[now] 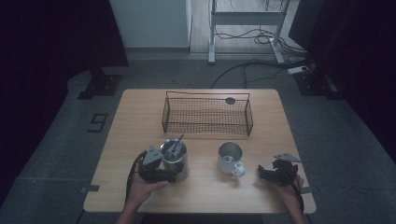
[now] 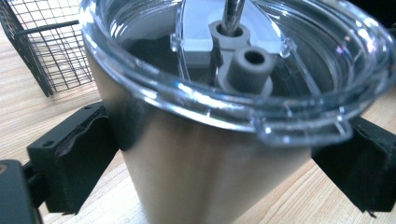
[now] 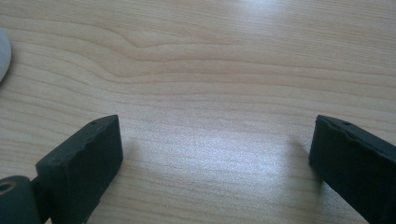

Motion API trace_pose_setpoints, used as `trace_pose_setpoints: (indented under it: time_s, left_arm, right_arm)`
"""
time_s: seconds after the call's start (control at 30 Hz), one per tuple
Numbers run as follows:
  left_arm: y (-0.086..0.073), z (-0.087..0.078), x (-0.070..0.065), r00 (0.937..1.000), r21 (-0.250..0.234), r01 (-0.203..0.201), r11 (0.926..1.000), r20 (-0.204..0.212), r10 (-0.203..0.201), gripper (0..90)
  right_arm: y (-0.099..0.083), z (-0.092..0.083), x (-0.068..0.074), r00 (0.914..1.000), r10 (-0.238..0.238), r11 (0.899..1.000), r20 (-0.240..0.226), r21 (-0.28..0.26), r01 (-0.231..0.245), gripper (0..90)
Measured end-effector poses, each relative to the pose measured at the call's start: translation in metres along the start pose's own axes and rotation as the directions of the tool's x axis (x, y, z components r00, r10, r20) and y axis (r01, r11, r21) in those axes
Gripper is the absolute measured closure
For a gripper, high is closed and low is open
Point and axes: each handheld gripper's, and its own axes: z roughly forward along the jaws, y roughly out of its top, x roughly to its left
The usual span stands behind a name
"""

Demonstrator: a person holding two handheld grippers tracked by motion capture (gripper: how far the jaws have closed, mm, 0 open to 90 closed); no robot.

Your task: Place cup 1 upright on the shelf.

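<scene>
Tumbler (image 1: 176, 161) between left tool (image 1: 164, 174) jaws, mug (image 1: 230, 158) beside, basket (image 1: 208, 116) behind

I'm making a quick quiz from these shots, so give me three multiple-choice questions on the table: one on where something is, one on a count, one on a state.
1. Where is the wire basket?
A. at the far side of the table
B. beside the right gripper
C. on the floor

2. How many cups stand on the table?
A. one
B. two
C. four

3. How is the right gripper?
A. shut on the mug
B. open over bare wood
C. inside the basket

Answers: 1 A, it sits beyond both cups. 2 B, a steel tumbler with a clear lid and a white mug. 3 B, its jaws stand wide apart with nothing between.
</scene>
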Motion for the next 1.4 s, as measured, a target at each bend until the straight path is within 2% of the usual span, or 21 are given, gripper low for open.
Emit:
trace_pose_setpoints:
  time_s: [0.4, 0.5, 0.63, 0.8, 1.07, 1.4]
  left_arm:
    - [0.005, 0.013, 0.001, 0.9999, -0.012, 0.014, 0.9998, 0.003, -0.014, 0.0]
    - [0.005, 0.018, -0.001, 0.9999, -0.031, 0.005, 0.9995, -0.016, -0.006, 0.0]
    - [0.004, 0.025, -0.001, 0.9997, -0.027, 0.007, 0.9996, -0.023, -0.008, 0.2]
    - [0.003, 0.024, -0.001, 0.9994, -0.037, -0.021, 0.9991, -0.029, 0.02, 2.5]
    - [0.003, 0.025, 0.0, 0.999, -0.046, -0.037, 0.9983, -0.026, 0.036, 3.1]
    - [0.003, 0.024, 0.004, 0.999, -0.058, -0.028, 0.9979, -0.037, 0.025, 3.2]
  right_arm:
    - [0.0, 0.0, 0.0, 1.0, 0.0, 1.0, 0.0, 0.0, 0.0, 2.6]
    - [0.0, 0.0, 0.0, 1.0, 0.0, 1.0, 0.0, 0.0, 0.0, 2.6]
    - [0.0, 0.0, 0.0, 1.0, 0.0, 1.0, 0.0, 0.0, 0.0, 2.6]
    - [0.0, 0.0, 0.0, 1.0, 0.0, 1.0, 0.0, 0.0, 0.0, 2.6]
    - [0.0, 0.0, 0.0, 1.0, 0.0, 1.0, 0.0, 0.0, 0.0, 2.6]
    - [0.0, 0.0, 0.0, 1.0, -0.001, 1.0, 0.0, 0.0, 0.001, 2.6]
